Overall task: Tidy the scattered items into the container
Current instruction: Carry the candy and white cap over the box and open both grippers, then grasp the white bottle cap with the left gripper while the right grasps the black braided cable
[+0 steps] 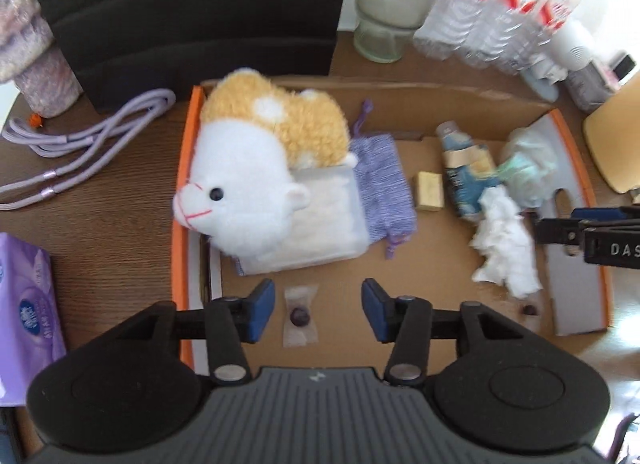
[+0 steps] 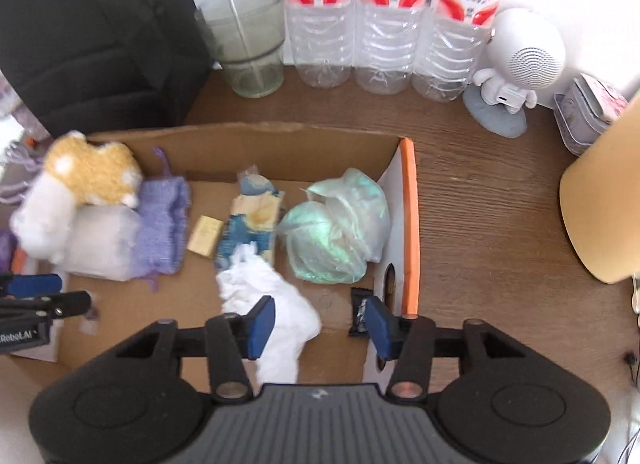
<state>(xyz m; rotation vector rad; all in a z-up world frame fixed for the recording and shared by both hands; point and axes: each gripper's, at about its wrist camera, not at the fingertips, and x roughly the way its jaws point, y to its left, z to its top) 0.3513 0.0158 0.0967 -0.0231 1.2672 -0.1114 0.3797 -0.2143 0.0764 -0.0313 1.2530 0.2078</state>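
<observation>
Left gripper (image 1: pixel 318 312): jaws apart, empty, straddling wrapped candy (image 1: pixel 300 316) low centre of frame | Right gripper (image 2: pixel 320 328): jaws apart, empty, over crumpled tissue (image 2: pixel 272 304) | Cardboard box (image 2: pixel 248 144): holds plush toy (image 1: pixel 256 168), purple pouch (image 1: pixel 384 188), both frame left.

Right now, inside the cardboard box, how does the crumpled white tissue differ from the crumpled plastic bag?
The crumpled white tissue is opaque matte white; the crumpled plastic bag is translucent with a greenish sheen. The tissue lies spread and ragged near the box's front, partly behind the right gripper; the bag sits bunched into a rounder lump against the orange-edged side wall. Both are crumpled and rest loose inside the cardboard box, held by neither gripper.
</observation>
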